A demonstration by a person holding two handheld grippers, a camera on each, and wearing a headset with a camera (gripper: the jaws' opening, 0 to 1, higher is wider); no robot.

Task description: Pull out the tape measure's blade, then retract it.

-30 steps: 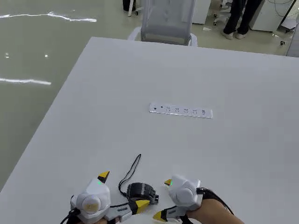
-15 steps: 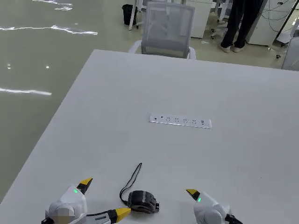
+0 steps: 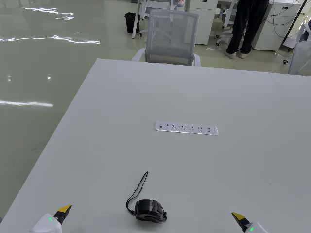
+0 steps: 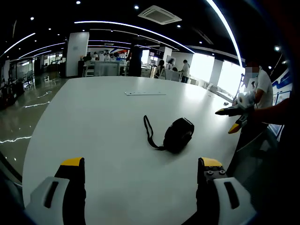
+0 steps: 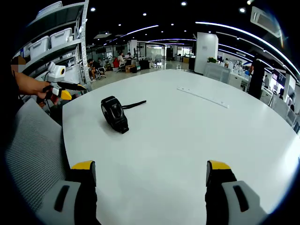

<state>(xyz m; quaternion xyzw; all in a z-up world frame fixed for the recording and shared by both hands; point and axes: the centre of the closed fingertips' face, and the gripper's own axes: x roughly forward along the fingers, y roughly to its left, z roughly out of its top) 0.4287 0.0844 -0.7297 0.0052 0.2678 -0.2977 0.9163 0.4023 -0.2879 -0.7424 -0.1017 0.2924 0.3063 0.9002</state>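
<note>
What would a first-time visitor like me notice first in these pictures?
Most likely the small black tape measure, lying alone near the closest edge of the big white table. Next, the yellow-tipped left hand-held gripper and right hand-held gripper, both open, apart from it on either side. Farther back, a white power strip lies mid-table.

bright overhead light, floor glare, fisheye edges

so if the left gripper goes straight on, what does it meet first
Probably the tape measure, lying ahead between the open jaws of the left gripper, slightly right of centre; its strap perhaps first. Depth unclear.
</note>
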